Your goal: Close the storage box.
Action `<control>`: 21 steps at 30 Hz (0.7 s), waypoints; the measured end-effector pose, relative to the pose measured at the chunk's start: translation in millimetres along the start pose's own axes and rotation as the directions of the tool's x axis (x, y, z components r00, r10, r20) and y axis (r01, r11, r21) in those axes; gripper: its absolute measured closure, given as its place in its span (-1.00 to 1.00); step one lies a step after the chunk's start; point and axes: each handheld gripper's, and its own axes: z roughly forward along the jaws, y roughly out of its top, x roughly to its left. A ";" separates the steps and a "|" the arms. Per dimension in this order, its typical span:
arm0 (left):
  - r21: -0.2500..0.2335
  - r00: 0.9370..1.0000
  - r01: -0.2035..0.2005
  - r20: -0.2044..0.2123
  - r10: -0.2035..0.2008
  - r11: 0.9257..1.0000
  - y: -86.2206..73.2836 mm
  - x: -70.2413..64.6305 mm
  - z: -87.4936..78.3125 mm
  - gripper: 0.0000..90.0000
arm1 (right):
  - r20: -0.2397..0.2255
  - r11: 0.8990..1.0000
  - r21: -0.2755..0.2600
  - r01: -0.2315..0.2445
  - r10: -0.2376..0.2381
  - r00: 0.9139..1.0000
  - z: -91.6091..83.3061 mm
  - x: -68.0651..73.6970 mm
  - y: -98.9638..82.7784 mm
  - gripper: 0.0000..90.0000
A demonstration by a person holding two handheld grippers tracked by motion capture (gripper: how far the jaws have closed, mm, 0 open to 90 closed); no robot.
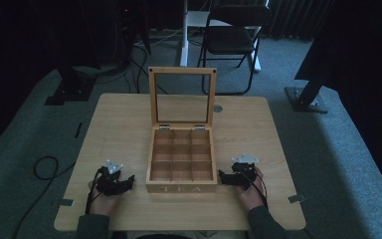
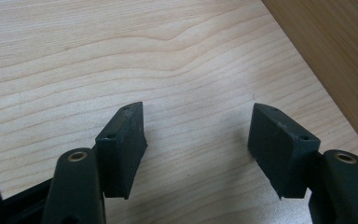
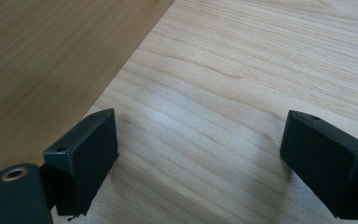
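Note:
A wooden tea box [image 1: 181, 160] stands in the middle of the table, its glass-paned lid [image 1: 181, 96] raised upright and its nine compartments empty. My left gripper [image 1: 127, 180] rests low on the table just left of the box, jaws open with bare wood between them [image 2: 198, 135]; the box wall [image 2: 335, 60] shows at the right of the left gripper view. My right gripper [image 1: 221, 177] lies just right of the box, jaws wide open over bare tabletop [image 3: 200, 144], the box wall [image 3: 51, 60] at the left of the right gripper view.
The light wooden table [image 1: 119, 124] carries the box alone. A black folding chair [image 1: 231, 40] stands behind the table. Black stand feet [image 1: 69, 89] [image 1: 306, 97] flank the far corners, and a cable [image 1: 45, 167] lies on the carpet at left.

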 end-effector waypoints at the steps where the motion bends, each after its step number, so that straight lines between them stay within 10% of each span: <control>1: 0.000 1.000 0.000 0.000 0.000 1.000 0.0 0.0 0.0 -0.20 | 0.000 1.000 0.000 0.000 0.000 1.000 0.0 0.0 0.0 -0.76; 12: -0.004 1.000 0.005 -0.005 -0.005 1.000 -0.8 -0.6 -0.2 -0.20 | -0.007 1.000 -0.001 0.005 -0.005 1.000 0.4 0.3 0.4 -0.75; 21: 0.000 1.000 0.004 -0.007 -0.004 1.000 -0.9 -2.6 -0.4 -0.24 | -0.042 0.998 0.048 0.048 -0.046 0.998 -6.2 7.4 7.8 -0.13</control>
